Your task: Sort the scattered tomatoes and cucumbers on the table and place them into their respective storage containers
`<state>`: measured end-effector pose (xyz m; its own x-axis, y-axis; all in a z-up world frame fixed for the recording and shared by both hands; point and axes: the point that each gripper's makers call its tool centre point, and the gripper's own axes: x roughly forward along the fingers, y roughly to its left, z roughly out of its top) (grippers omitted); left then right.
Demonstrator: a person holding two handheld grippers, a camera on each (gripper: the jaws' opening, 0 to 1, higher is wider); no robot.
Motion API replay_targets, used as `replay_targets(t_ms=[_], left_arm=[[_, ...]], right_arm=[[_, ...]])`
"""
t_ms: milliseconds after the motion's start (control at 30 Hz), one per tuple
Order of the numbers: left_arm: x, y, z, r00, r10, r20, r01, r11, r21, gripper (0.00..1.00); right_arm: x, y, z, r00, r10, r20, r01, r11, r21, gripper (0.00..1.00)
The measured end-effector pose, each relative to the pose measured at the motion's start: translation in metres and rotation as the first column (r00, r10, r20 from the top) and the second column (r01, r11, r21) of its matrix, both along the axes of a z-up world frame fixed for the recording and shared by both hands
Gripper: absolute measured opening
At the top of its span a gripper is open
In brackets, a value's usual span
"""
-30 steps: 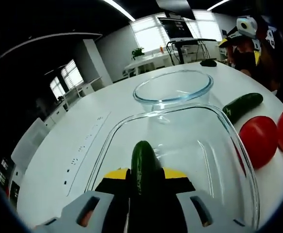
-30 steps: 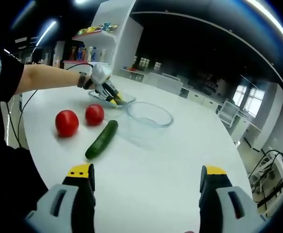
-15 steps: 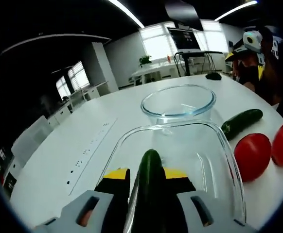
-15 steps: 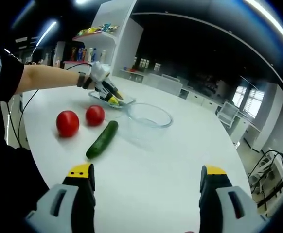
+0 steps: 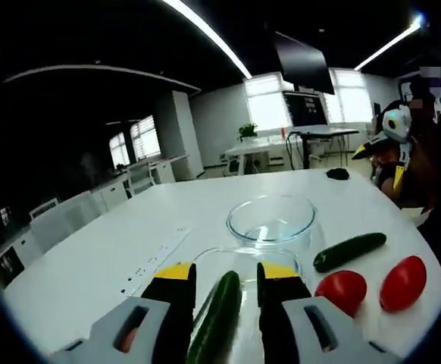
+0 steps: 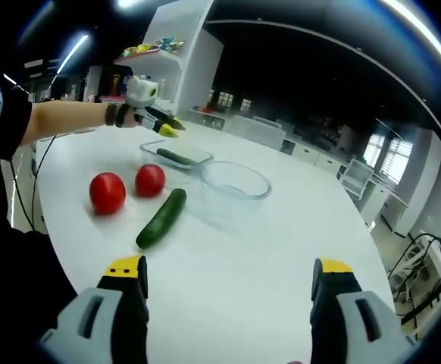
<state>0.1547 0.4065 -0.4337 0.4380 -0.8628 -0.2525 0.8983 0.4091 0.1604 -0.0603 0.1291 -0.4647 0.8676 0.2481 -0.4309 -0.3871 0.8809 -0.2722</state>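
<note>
— Cucumber in the dish (image 6: 176, 157): where do you see it?

— In the right gripper view it lies flat inside the rectangular glass dish (image 6: 152, 145), upper left of centre. In the left gripper view the same cucumber (image 5: 217, 322) shows at the bottom centre, through the gap of the left tongs (image 5: 226, 269), with the dish rim (image 5: 239, 252) just above it.

— Are those tongs holding it?

— No. Their two arms stand a little apart, with the cucumber seen in the gap between them. The right gripper view shows the left tongs (image 6: 167, 129) raised clear above the dish, on a person's outstretched arm (image 6: 61, 121), with nothing in them.

— And the right tongs (image 6: 228, 269)?

— Spread wide at the bottom of their own view, empty, above the bare white surface (image 6: 281, 250).

— What else is on the surface?

— A round glass bowl (image 6: 239, 196), empty, just beside the dish to its right. Below them in the frame a loose cucumber (image 6: 160, 218) lies slantwise. To its left sit the first tomato (image 6: 107, 192) and the second tomato (image 6: 150, 180), near each other but apart.

— In the left gripper view?

— The bowl (image 5: 239, 227) is at centre, the loose cucumber (image 5: 349, 252) to its right, and both tomatoes (image 5: 340, 290) (image 5: 402, 282) at lower right.
</note>
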Motion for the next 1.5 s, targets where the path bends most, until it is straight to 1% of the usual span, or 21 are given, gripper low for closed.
replay_targets(t_ms=[100,133,200,300,367,467,500,533,600,633,767,867,900,967,1000,1067,1133,1167,1267,1400,1500], left_arm=[[-0.019,0.012,0.003,1.000,0.006,0.003,-0.006,1.000,-0.003,0.34],[-0.022,0.013,0.004,1.000,0.006,0.005,-0.006,1.000,-0.006,0.34],[-0.040,0.022,0.009,1.000,0.012,0.014,-0.012,1.000,-0.023,0.34],[-0.065,0.027,0.017,0.999,0.020,0.038,-0.019,0.999,-0.035,0.35],[-0.082,0.030,0.020,0.997,0.025,0.067,-0.024,1.000,-0.020,0.37],[-0.107,0.033,0.026,0.996,0.027,0.083,-0.025,0.999,-0.027,0.40],[-0.122,0.031,0.031,0.996,0.009,0.085,-0.004,0.998,-0.061,0.41],[-0.130,0.030,0.031,0.997,-0.002,0.083,0.008,0.997,-0.070,0.41],[-0.150,0.031,0.028,0.996,0.000,0.085,0.005,0.998,-0.064,0.41],[-0.155,0.031,0.027,0.997,0.004,0.083,0.001,0.998,-0.062,0.43],[-0.185,0.034,0.018,0.997,0.037,0.067,-0.033,0.998,-0.054,0.50],[-0.199,0.040,0.007,0.996,0.070,0.060,-0.069,0.998,-0.012,0.51],[-0.202,0.043,0.005,0.995,0.083,0.056,-0.083,0.997,-0.012,0.51],[-0.206,0.046,0.000,0.994,0.103,0.022,-0.102,0.995,-0.019,0.52],[-0.210,0.048,-0.004,0.994,0.112,0.011,-0.112,0.994,-0.010,0.52],[-0.215,0.051,-0.010,0.991,0.134,0.009,-0.134,0.991,0.012,0.55],[-0.220,0.051,-0.011,0.990,0.142,-0.002,-0.142,0.990,0.004,0.57],[-0.225,0.049,-0.013,0.989,0.144,-0.020,-0.144,0.990,-0.005,0.58],[-0.238,0.043,-0.015,0.992,0.123,-0.017,-0.123,0.992,0.003,0.60],[-0.247,0.037,-0.015,0.994,0.113,-0.009,-0.113,0.994,0.009,0.60],[-0.251,0.033,-0.014,0.994,0.109,-0.010,-0.109,0.994,0.004,0.63]], right_arm=[[0.002,0.004,-0.001,1.000,0.007,-0.003,-0.006,1.000,0.005,0.84],[0.002,0.004,-0.001,1.000,0.008,-0.003,-0.008,1.000,0.005,0.84],[0.004,0.011,-0.001,1.000,0.025,0.002,-0.025,1.000,0.004,0.84],[0.006,0.015,-0.002,0.999,0.039,-0.004,-0.039,0.999,0.000,0.84],[0.007,0.017,-0.002,0.999,0.042,-0.005,-0.042,0.999,0.000,0.84],[0.009,0.020,0.000,0.999,0.054,-0.003,-0.054,0.999,0.001,0.84],[0.010,0.022,0.000,0.998,0.058,-0.002,-0.058,0.998,0.001,0.84],[0.010,0.022,0.000,0.998,0.059,-0.002,-0.059,0.998,0.002,0.84],[0.013,0.024,-0.002,0.998,0.066,-0.006,-0.066,0.998,0.003,0.84],[0.013,0.025,-0.002,0.998,0.068,-0.006,-0.068,0.998,0.003,0.84],[0.016,0.026,-0.006,0.997,0.073,-0.015,-0.073,0.997,0.009,0.84],[0.017,0.027,-0.009,0.997,0.078,-0.026,-0.078,0.997,0.008,0.84],[0.018,0.027,-0.010,0.996,0.079,-0.028,-0.079,0.997,0.006,0.84],[0.019,0.028,-0.010,0.996,0.081,-0.028,-0.081,0.997,0.006,0.84],[0.019,0.028,-0.010,0.996,0.083,-0.028,-0.083,0.997,0.008,0.84],[0.020,0.030,-0.010,0.996,0.086,-0.027,-0.086,0.996,0.010,0.84],[0.021,0.032,-0.010,0.996,0.090,-0.028,-0.089,0.996,0.008,0.84],[0.021,0.033,-0.010,0.995,0.092,-0.029,-0.092,0.996,0.009,0.84],[0.022,0.036,-0.010,0.995,0.096,-0.033,-0.096,0.995,0.013,0.84],[0.022,0.037,-0.009,0.994,0.100,-0.031,-0.100,0.995,0.005,0.84],[0.022,0.039,-0.008,0.994,0.105,-0.029,-0.105,0.994,0.006,0.84]])
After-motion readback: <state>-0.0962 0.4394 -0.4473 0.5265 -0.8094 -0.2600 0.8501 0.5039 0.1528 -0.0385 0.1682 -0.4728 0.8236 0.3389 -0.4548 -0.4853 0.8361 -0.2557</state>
